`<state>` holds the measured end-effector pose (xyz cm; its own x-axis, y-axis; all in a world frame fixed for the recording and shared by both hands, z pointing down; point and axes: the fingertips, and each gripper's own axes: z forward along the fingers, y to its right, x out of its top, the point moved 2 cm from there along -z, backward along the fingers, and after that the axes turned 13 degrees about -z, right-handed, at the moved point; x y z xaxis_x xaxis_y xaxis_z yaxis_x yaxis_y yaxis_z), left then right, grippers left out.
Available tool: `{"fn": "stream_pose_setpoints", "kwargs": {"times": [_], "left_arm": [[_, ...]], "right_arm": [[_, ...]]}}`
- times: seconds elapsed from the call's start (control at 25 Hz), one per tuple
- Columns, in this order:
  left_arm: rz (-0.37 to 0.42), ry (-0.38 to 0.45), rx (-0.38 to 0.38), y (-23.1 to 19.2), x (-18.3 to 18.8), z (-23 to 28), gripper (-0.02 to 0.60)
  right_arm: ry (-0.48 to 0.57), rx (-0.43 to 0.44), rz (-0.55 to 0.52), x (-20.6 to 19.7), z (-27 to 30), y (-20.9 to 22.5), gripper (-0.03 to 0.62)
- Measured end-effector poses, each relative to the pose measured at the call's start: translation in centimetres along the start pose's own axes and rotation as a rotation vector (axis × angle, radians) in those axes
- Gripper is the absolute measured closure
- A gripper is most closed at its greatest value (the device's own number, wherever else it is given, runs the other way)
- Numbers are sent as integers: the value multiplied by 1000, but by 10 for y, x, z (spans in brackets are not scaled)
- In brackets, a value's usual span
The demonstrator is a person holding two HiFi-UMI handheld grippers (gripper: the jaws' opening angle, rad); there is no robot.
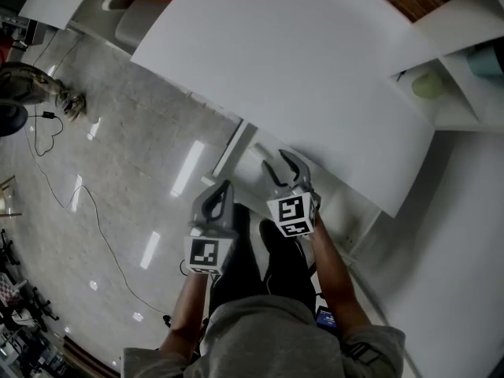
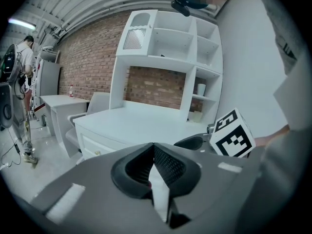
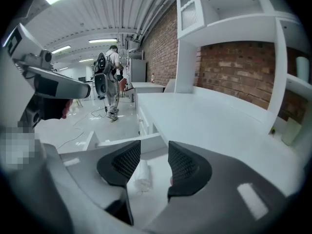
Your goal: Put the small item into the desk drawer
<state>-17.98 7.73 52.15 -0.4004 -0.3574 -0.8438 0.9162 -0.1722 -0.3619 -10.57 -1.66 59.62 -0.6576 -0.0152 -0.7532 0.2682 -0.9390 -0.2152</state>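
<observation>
The desk drawer stands pulled out under the white desk's front edge. My right gripper hangs over it, open. In the right gripper view a small crumpled white item lies on the drawer floor below the gap of the right gripper, and neither pad touches it. The drawer's white wall runs just beyond the jaws. My left gripper is held left of the drawer over the floor. In its own view the left gripper is shut with nothing in it, and the right gripper's marker cube shows beside it.
The white desk top fills the middle, with a shelf unit at its right end. A grey chair stands at the far left end. Cables trail over the glossy floor. A person with a backpack stands far off.
</observation>
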Motion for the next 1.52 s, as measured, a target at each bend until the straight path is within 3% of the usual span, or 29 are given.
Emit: {"fn": "stream_pose_setpoints", "kwargs": {"times": [0.92,1.52], "left_arm": [[141,136,-120,91,108,-47,569],[184,203,-163,138,127,-80,569]], "right_arm": [[200,-315,86,87,-182,56,474],[276,-478,97,82,-282,64,536]]}}
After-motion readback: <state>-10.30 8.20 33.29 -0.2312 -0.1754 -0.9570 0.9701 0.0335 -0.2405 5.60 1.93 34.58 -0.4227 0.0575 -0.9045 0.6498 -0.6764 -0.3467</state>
